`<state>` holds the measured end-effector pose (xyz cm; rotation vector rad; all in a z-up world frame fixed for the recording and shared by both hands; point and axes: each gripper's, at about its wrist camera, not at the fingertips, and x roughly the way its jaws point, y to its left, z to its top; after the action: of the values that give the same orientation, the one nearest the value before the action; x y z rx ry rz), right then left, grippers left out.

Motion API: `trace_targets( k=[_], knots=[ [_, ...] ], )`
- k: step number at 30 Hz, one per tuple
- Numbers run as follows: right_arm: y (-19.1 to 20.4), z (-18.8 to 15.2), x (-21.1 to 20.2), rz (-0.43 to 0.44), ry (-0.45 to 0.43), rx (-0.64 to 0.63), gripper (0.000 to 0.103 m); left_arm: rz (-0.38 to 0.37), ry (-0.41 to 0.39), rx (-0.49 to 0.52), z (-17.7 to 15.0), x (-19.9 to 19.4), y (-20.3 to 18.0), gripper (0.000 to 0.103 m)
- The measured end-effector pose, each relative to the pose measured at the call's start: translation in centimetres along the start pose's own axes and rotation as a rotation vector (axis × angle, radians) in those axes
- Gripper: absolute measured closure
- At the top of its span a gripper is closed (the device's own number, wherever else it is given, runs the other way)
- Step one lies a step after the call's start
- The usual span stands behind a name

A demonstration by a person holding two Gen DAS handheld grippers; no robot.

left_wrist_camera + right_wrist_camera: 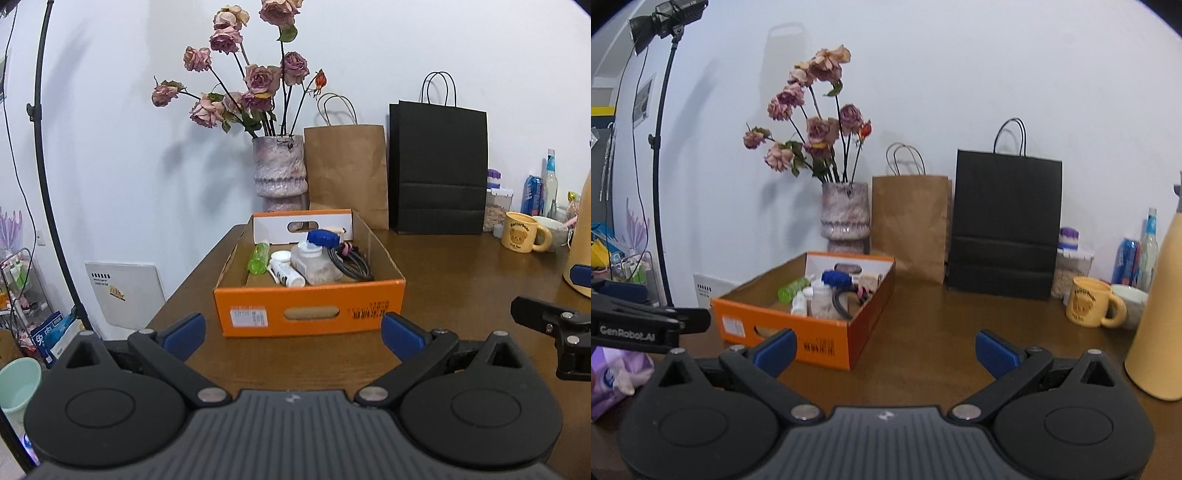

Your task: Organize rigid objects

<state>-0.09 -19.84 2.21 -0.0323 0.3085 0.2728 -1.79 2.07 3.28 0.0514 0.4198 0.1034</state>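
An orange cardboard box [310, 310] stands on the brown table [461, 280]. Inside lie a green tube [258, 257], a white tube [288, 275], a clear jar with a white lid [314, 264], a blue item [323, 238] and a coiled black cable [351, 260]. My left gripper [293, 338] is open and empty, just in front of the box. My right gripper [886, 352] is open and empty, to the right front of the box [798, 332]. The right gripper's fingertip also shows at the left wrist view's right edge [543, 317].
A vase of dried roses [279, 173], a brown paper bag [345, 173] and a black paper bag [439, 173] stand by the wall. A yellow mug [1089, 302], white cup, bottles and a tall yellow flask [1160, 317] stand at right. A purple packet [617, 373] lies at left.
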Motion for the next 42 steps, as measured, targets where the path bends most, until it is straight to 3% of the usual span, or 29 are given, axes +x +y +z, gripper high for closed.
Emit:
trace_targets(
  k=[42],
  knots=[
    [0.4, -1.5, -0.4, -0.019, 0.032, 0.013, 0.0, -0.031, -0.017, -0.002, -1.2, -1.4, 0.3, 0.0]
  ],
)
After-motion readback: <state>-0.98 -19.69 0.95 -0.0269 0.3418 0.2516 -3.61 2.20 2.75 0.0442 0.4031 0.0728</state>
